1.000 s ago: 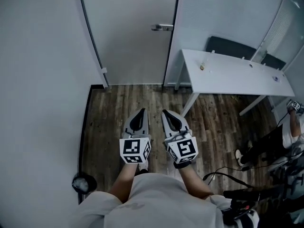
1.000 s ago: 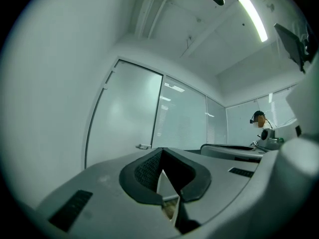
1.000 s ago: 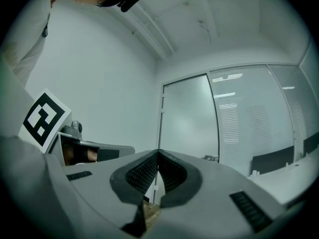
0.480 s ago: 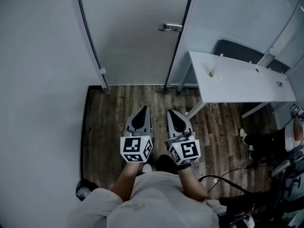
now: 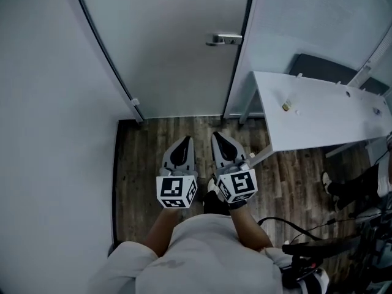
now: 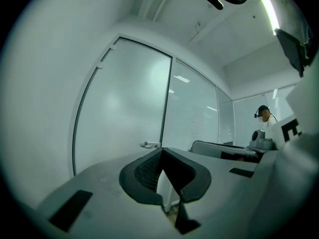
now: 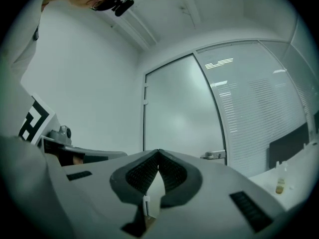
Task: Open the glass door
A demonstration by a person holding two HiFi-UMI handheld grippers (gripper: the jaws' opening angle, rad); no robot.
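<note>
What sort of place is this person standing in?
Most likely an office. A frosted glass door with a metal lever handle stands beside a glass partition with blinds, and a long white desk sits on the wood-look floor.

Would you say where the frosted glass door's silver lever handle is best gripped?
Likely the free left end of the silver lever handle, from the front, jaws above and below: its bar lies level, mounted at the right edge of the frosted glass door.
</note>
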